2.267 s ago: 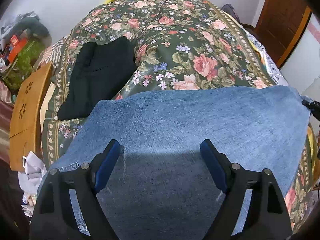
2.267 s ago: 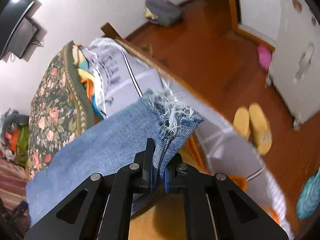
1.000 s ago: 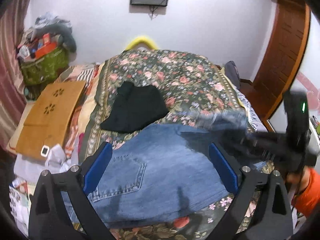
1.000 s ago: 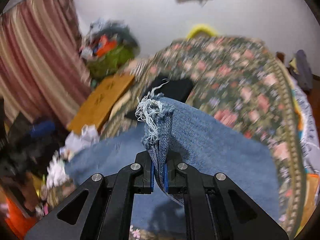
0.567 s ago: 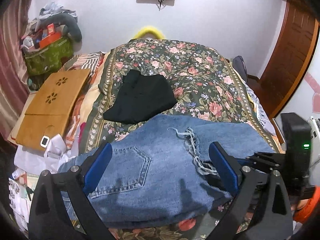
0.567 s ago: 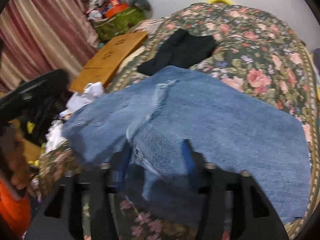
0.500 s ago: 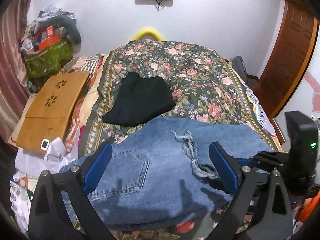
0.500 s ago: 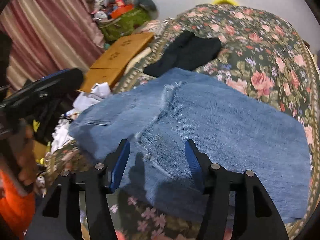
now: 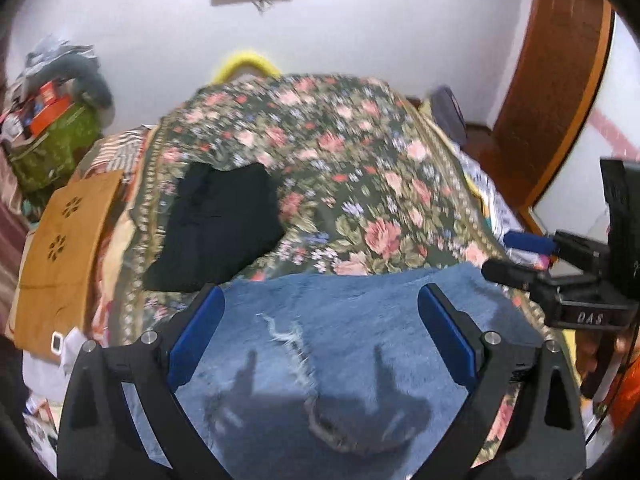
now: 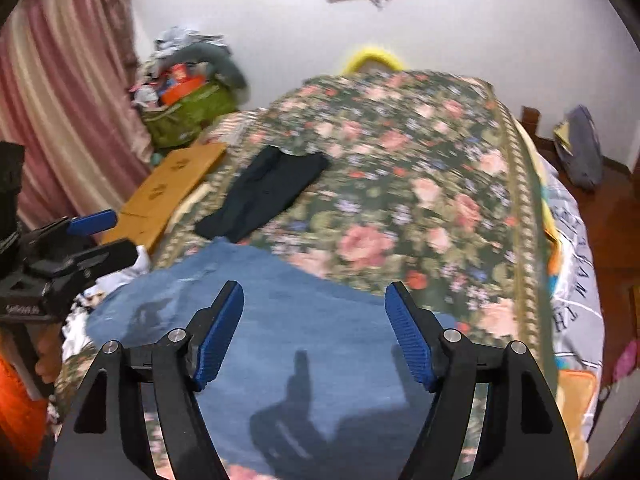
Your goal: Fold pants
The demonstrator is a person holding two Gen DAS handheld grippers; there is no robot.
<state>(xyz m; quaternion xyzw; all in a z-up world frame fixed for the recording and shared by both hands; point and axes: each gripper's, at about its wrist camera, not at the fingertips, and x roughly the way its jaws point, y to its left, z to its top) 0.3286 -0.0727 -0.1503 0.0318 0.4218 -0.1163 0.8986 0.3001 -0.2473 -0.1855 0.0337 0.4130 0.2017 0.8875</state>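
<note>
Both the right hand-held gripper (image 10: pixel 314 330), jaws just opened and empty, and the left hand-held gripper (image 9: pixel 320 334), released, hover over the half-folded jeans (image 9: pixel 360 312) on the floral bedspread (image 9: pixel 340 184); next probably needs regrasping an edge for another fold.

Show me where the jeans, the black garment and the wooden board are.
jeans (image 9: pixel 344 320): left wrist view, bare denim between the jaws.
black garment (image 9: pixel 220 224): left wrist view, middle of the dark cloth.
wooden board (image 10: pixel 176 196): right wrist view, its flat top beside the bedspread.
</note>
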